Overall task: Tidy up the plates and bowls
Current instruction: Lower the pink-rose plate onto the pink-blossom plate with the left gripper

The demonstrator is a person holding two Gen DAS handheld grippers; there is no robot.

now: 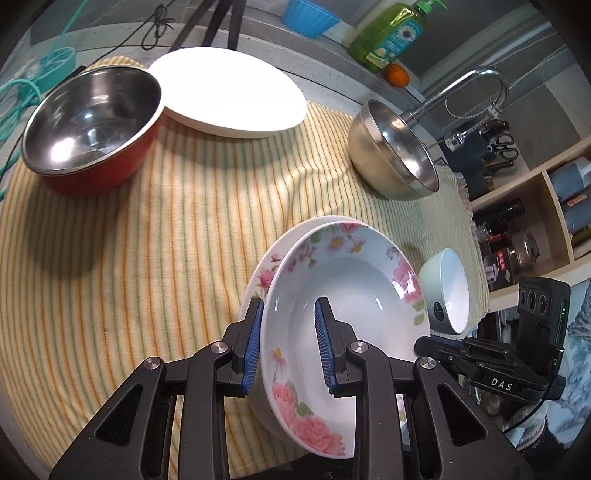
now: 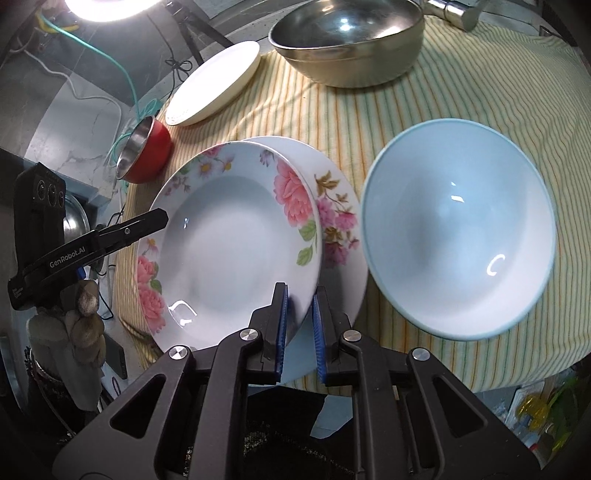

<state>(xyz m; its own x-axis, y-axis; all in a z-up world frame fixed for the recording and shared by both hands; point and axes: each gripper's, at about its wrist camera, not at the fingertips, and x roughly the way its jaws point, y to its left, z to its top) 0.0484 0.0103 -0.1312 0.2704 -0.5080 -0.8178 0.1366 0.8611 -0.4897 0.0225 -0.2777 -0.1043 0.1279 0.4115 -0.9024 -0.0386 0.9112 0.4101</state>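
striped yellow and green cloth point(image 1: 155, 236) is spread over the counter, and its fringed edge is seen close to the sink tap point(image 1: 476, 88) and a wooden shelf point(image 1: 554, 206) with bottles. most free room is found on the wide bare part of the cloth between the red bowl point(image 1: 92, 129), the white plate point(image 1: 229, 92) and the steel bowl point(image 1: 395, 151). near the front edge of the cloth a deep floral plate point(image 1: 343, 291) is held tilted above a second floral plate point(image 2: 332, 206), which lies under it. the rim of the deep plate is gripped by the left gripper point(image 1: 290, 347) on one side and by the right gripper point(image 2: 298, 325) on the opposite side, both clenched on it. a light blue bowl point(image 2: 458, 240) stands just beside the plates, tilted. the letters "das" are read on the right gripper in the left view, and "genrobot.ai" is read on the left gripper in the right view. a green soap bottle point(image 1: 391, 35) with a daisy label stands behind, its text too small to be read.
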